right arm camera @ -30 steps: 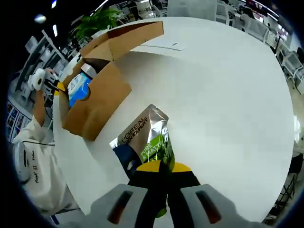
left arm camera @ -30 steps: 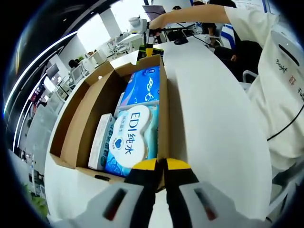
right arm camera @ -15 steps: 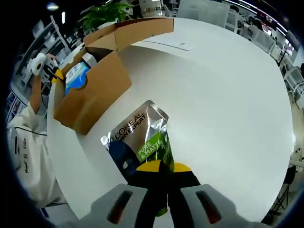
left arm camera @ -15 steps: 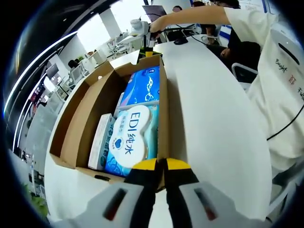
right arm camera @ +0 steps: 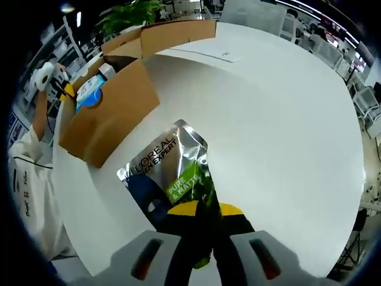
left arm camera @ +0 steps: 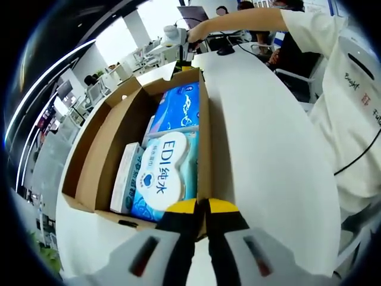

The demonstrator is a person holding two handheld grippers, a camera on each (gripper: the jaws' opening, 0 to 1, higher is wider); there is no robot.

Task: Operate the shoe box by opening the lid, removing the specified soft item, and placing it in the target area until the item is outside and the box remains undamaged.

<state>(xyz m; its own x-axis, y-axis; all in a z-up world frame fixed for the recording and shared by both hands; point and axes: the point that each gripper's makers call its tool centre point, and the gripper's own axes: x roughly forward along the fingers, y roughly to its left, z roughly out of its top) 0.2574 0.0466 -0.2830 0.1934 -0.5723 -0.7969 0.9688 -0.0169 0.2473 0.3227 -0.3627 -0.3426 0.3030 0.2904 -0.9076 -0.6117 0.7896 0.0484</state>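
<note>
Two grippers, one open cardboard shoe box (left arm camera: 113,143), one foil pouch (right arm camera: 169,176) and a round white table (left arm camera: 268,161) make up the scene. Left gripper (left arm camera: 199,210): yellow-tipped jaws closed together on the near end of the box's right side wall, pinching the cardboard edge. Shoe box, in the left gripper view: lid flaps folded outward, interior exposed, standing on the table. Box contents: a blue and white wipes pack (left arm camera: 159,173) printed "EDI" with a large white oval label, lying nearest the gripper; a narrow white carton (left arm camera: 125,177) on edge against its left side; a blue printed pack (left arm camera: 178,110) at the far end. Right gripper (right arm camera: 200,212): yellow-tipped jaws closed on the lower edge of the foil pouch, which is silver with a green band and dark lower panel, lettered "L'OREAL MEN EXPERT" and "PURE & MATTE". Pouch location: outside the box, over bare tabletop and just beside the box's near corner in the right gripper view; whether it touches the table cannot be told. Same view: the box to the upper left with a flap raised and a blue pack visible in it, a flat white sheet (right arm camera: 205,55) on the table beyond, and a green plant (right arm camera: 134,12) behind. Person: a white sleeve (left arm camera: 339,71) at the right of the left gripper view.
</note>
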